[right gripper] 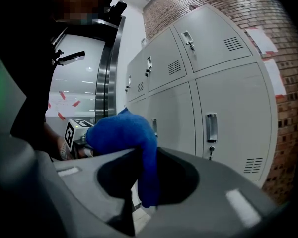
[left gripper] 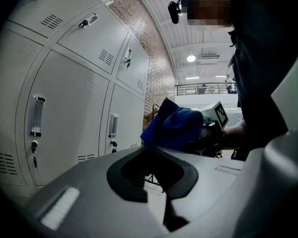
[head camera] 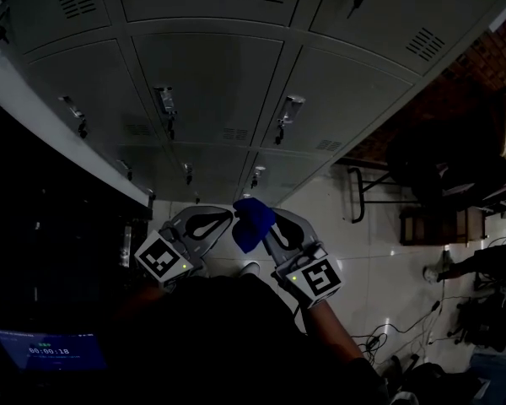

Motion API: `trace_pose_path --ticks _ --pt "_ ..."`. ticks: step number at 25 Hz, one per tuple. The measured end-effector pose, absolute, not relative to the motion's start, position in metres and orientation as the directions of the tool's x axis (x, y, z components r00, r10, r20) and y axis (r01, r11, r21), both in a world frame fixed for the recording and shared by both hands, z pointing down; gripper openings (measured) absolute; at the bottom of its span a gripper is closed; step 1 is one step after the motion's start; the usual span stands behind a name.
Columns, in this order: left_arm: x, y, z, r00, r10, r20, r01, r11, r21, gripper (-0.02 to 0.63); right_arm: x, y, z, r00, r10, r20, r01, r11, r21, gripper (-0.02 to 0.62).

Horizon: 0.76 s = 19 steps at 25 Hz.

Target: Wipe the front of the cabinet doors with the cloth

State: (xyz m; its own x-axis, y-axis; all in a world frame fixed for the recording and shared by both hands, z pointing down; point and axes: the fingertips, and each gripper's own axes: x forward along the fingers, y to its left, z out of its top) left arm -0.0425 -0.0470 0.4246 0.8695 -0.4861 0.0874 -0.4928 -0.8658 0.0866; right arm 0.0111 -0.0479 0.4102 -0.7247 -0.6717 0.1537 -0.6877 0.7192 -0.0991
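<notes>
Right hand-held gripper (right gripper: 148, 168) has its jaws pinched on the cloth (right gripper: 123, 133), a soft blue bunch flopping over the top. It looks light and limp, best gripped at a fold so a fat pad faces out. Left hand-held gripper (left gripper: 156, 167) is closed on nothing, just beside. Ahead, the grey doors (head camera: 211, 83), cloth not yet touching.

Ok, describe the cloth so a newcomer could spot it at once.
Start at the grey cabinet doors, then drop to the two grippers below them. The cloth is pinched in the right gripper: a bunched bright-blue wad, while the left gripper beside it holds nothing.
</notes>
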Motion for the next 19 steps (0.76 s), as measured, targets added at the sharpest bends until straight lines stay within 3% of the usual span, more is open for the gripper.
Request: trace_pose_path --ticks 19 --pt "-0.053 -0.043 0.425 0.856 -0.509 0.089 -0.516 -0.851 0.099 0.003 -0.003 -0.047 0.417 -0.753 -0.635 0.173 -0.655 0.747 -0.114 0.072"
